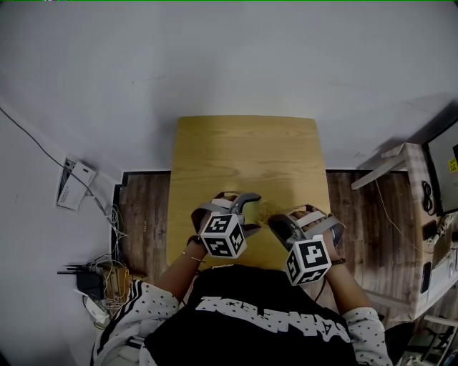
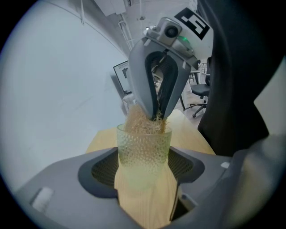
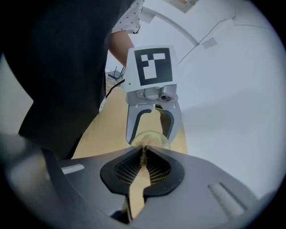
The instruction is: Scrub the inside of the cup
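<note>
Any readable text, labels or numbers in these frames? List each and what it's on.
Nothing reads cleanly.
Shirt lettering: white stylised print on the black shirt, upside down in the head view, not legible.
Yellow label on the dark panel at the right edge: too small.
Red-and-white sticker at the top of the right gripper view: blurred.
Marker cubes: black-and-white square patterns only, no letters.
</note>
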Demonstrator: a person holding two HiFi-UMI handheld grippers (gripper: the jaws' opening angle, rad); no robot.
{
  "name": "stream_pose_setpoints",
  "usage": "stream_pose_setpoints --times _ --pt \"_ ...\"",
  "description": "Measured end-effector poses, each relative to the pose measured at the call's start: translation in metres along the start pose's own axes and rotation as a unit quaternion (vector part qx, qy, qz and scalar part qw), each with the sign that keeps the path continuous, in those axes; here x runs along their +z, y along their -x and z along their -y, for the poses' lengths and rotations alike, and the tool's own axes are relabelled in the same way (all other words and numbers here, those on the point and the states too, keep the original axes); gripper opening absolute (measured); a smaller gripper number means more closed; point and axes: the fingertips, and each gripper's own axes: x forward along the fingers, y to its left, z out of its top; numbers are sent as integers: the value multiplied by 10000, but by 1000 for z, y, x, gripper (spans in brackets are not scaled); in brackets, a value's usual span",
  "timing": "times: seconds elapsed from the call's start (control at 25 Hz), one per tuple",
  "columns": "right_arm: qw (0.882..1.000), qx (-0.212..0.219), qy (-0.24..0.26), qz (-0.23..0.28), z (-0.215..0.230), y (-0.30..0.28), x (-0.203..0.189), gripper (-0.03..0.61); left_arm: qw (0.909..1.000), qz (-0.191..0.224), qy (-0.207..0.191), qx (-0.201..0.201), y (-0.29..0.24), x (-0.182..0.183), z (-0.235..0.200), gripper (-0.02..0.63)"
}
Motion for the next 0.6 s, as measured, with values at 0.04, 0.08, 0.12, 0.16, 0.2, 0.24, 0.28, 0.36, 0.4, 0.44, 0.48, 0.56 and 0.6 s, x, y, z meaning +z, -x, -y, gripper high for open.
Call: stream_pose_setpoints --times 0.04,0.08,0.12,0.16,0.2,0.24,0.28,0.36,0.4,0.44,0.48,0.56,0.6 --pt "10000 -28 -42 -3 0 2 -1 29 10000 8 -1 -2 -1 1 0 345" --pt "9999 -60 -84 -1 0 3 -2 29 10000 16 -4 -4 -2 1 0 345" --pt "9999 -90 -125 1 0 5 -2 29 10000 24 -4 -5 -3 2 0 345" --pt "9998 -118 -166 -2 0 6 -3 29 10000 32 3 -6 -4 2 0 345" --pt "9997 -152 -211 -9 1 8 -4 29 10000 42 22 -4 -5 2 -1 345" --pt "9995 -197 -265 -16 1 9 -5 29 10000 54 54 0 -6 2 -1 345" --pt "9991 -250 -327 -19 3 11 -6 29 9999 69 97 10 -7 1 -2 345" --pt "9983 -357 -469 -9 5 16 -9 29 9997 99 202 45 -9 -1 -5 345" --pt "9977 -405 -539 -1 6 19 -10 29 9996 109 252 64 -10 -2 -6 345" --pt "9971 -454 -609 5 6 21 -11 29 9995 116 294 80 -11 -4 -7 345" --pt "9964 -509 -684 7 7 24 -13 29 9993 123 332 92 -12 -5 -9 345" --pt "9940 -650 -878 9 9 29 -17 29 9991 144 393 102 -14 -7 -10 345" --pt "9922 -733 -1011 21 10 32 -18 29 9990 152 415 102 -14 -8 -10 346"
